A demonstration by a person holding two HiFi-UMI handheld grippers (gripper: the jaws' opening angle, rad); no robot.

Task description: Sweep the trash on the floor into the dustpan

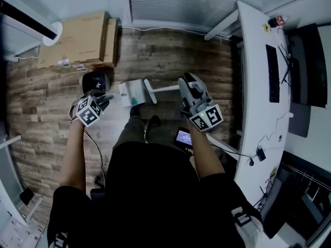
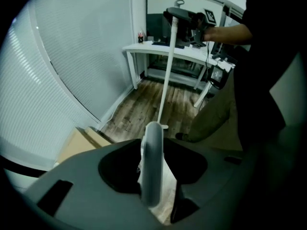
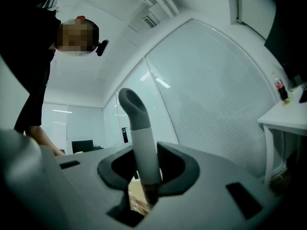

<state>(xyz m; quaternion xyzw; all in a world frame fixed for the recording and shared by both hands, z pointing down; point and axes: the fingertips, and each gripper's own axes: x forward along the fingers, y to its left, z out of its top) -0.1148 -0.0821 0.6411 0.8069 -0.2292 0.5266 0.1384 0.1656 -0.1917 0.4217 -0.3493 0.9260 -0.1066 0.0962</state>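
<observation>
The broom [image 1: 166,89] has its long axis running up from the wooden floor [image 1: 46,102] to the right gripper [image 1: 187,84]. In the head view its white pole starts just beside the dustpan [image 1: 132,93] and reaches rightward. The left gripper view shows the pole standing steeply, leaning a little to the right, with its top end at that gripper. The right gripper's jaws are clenched on the pale grey grip [image 3: 143,147] of the pole, whose darker, bent tip sticks out beyond them.

The dustpan sits on the floor ahead of the person's shoes [image 1: 152,122], between the two grippers in the head view. Its pale handle [image 2: 153,166] rises between the jaws of the left gripper [image 1: 103,98], which are released: dark gaps show on either side of the handle and nothing presses on it.

A black object [image 1: 95,80] stands on the floor just beyond the left gripper, near the dustpan's left side. A cardboard box [image 1: 77,40] lies against the far wall at the upper left. To the right a white tabletop [image 1: 256,87] carries a keyboard [image 1: 272,72] and a monitor [image 1: 309,61], and its near edge runs close by the right gripper. A small lit screen [image 1: 183,137] shows beside the person's right leg.
</observation>
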